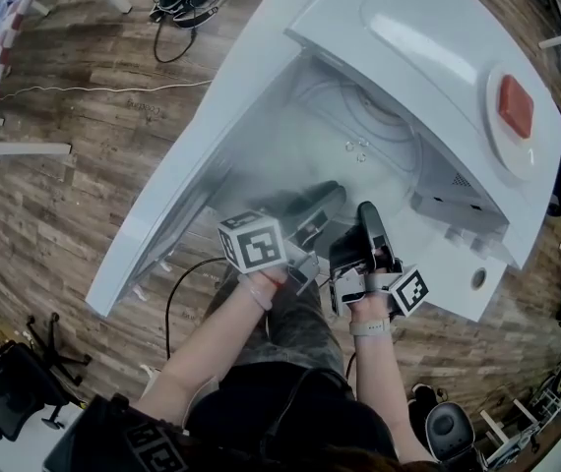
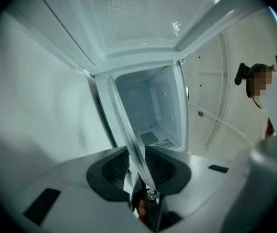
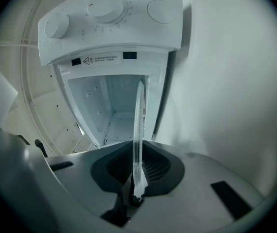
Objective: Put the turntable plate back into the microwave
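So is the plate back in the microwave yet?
Almost! Done: the microwave door is open. In hand: the left gripper and the right gripper both pinch the glass plate by its edge at the opening. Left to do: lay it down inside and let go.

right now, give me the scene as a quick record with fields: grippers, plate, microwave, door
left gripper: shut on the near rim of the glass turntable plate
right gripper: shut on the same rim, beside the left gripper
plate: held by both grippers, reaching into the open cavity
microwave: white, with knobs on its control panel
door: open, on the person's left
plate seated inside: cannot tell
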### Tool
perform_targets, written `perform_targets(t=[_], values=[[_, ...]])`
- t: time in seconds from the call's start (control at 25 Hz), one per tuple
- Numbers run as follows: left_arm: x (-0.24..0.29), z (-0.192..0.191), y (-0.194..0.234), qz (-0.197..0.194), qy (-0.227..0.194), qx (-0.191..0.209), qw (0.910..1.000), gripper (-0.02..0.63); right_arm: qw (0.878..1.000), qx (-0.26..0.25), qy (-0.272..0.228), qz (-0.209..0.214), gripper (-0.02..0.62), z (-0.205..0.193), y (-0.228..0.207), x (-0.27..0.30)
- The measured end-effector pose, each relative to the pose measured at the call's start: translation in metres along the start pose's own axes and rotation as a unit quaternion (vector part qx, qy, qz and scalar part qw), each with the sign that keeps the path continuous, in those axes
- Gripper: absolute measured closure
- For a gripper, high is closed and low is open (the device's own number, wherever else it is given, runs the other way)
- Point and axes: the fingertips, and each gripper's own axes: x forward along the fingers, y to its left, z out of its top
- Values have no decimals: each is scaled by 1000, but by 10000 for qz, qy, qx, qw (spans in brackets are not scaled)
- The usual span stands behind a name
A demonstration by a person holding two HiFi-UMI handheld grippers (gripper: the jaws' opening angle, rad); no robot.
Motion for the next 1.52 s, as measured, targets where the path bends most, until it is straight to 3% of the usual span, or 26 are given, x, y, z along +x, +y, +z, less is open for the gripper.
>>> perform_targets(t=[0.2, 0.44, 0.76, 1.16, 1.52], values=[[3, -17, -5, -75, 227, -94, 9997, 517, 9999, -99, -2, 23, 549, 3, 2, 1], [10, -19, 0, 115, 348, -83, 9993, 517, 9998, -202, -73, 27, 549, 10, 0, 3], [21, -14, 7, 410, 325, 2, 9986, 520, 9996, -269, -122, 12, 549, 19, -1, 12], [33, -5, 17, 591, 137, -428, 9972, 545, 9996, -250, -153, -37, 549, 26, -4, 24], [41, -2, 24, 778, 146, -430, 9959, 548, 9967, -734, 33, -347, 549, 32, -5, 32]])
